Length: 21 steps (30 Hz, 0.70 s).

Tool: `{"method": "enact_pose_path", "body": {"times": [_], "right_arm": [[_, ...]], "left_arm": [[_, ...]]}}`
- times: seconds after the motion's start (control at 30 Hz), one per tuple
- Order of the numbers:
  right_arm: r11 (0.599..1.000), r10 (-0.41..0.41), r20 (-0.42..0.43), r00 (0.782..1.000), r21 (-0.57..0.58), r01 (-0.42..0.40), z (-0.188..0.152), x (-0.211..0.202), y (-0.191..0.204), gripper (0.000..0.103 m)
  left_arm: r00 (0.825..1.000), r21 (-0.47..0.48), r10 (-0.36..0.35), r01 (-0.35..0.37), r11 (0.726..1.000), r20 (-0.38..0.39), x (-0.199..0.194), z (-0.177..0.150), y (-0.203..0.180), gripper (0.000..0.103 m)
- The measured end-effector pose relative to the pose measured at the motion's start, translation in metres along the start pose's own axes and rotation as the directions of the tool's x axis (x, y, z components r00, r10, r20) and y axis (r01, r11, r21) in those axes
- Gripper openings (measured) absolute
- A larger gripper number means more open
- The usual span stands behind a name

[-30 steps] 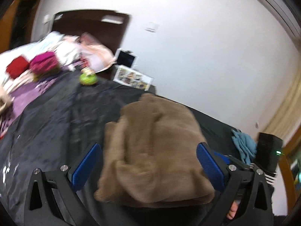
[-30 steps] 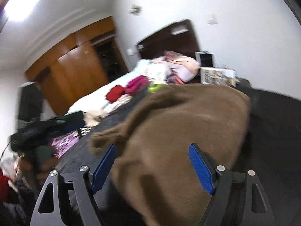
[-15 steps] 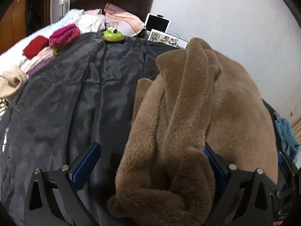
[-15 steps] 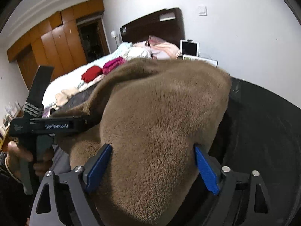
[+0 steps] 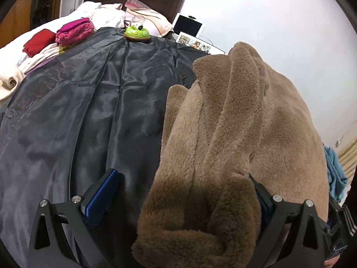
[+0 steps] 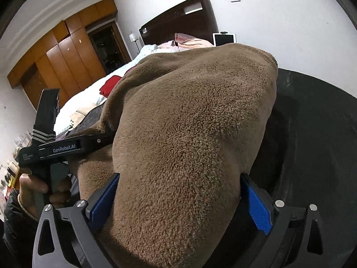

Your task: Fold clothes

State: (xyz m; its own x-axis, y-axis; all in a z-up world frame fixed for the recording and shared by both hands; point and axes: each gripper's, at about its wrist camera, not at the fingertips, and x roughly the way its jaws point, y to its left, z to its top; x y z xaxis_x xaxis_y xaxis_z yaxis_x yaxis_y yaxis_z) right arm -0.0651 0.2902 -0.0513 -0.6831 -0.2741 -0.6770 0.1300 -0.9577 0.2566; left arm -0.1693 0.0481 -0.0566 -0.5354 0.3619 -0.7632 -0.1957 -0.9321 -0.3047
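Jaws spread wide on both tools, neither one pinching anything: the left gripper (image 5: 183, 192) has its left pad (image 5: 101, 193) bare over the dark sheet (image 5: 89, 116), while its right pad is half buried against the brown fleece (image 5: 234, 134), which bulges up between and beyond the fingers. Over on the right gripper (image 6: 178, 201), same story, both blue pads splayed with the fleece (image 6: 189, 122) heaped between them and spilling over the frame, touching both pads; whether it presses or merely rests I cannot tell. Fleece sits on the sheet at the bed's near side and blocks most of each lens. Left view alone gives us the far clutter: red cloth (image 5: 39, 42), pink bundle (image 5: 74, 31), green toy (image 5: 136, 32), tablet (image 5: 188, 25) by the wall, teal cloth (image 5: 335, 174) at far right. Right view alone shows the left tool's handle in a hand (image 6: 33, 187), the wardrobe (image 6: 64, 51) and the headboard (image 6: 178, 20).
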Motion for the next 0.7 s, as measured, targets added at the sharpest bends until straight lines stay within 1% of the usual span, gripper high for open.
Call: {"method": "enact_pose_path", "body": {"times": [0.07, 0.13, 0.3, 0.6, 0.7], "right_arm": [[1.000, -0.001, 0.007, 1.000, 0.005, 0.001, -0.001, 0.001, -0.001, 0.102], [1.000, 0.001, 0.018, 1.000, 0.012, -0.001, -0.003, 0.001, -0.001, 0.102], [0.999, 0.008, 0.040, 0.999, 0.031, -0.010, -0.006, 0.002, -0.003, 0.102], [0.998, 0.009, 0.043, 0.999, 0.064, -0.012, -0.012, -0.004, 0.002, 0.102], [0.998, 0.008, 0.044, 0.999, 0.068, -0.011, -0.013, -0.004, 0.002, 0.102]], "left_arm": [[1.000, -0.027, -0.006, 0.006, 1.000, 0.004, -0.003, -0.002, 0.000, 0.103], [1.000, -0.046, -0.001, 0.001, 0.999, 0.017, -0.016, -0.006, -0.001, 0.103], [0.998, -0.017, 0.005, -0.005, 1.000, 0.056, -0.042, -0.020, -0.013, 0.103], [0.992, 0.040, 0.012, -0.018, 0.999, 0.125, -0.089, -0.046, -0.035, 0.103], [0.992, 0.050, 0.015, -0.021, 0.999, 0.122, -0.096, -0.054, -0.040, 0.103]]}}
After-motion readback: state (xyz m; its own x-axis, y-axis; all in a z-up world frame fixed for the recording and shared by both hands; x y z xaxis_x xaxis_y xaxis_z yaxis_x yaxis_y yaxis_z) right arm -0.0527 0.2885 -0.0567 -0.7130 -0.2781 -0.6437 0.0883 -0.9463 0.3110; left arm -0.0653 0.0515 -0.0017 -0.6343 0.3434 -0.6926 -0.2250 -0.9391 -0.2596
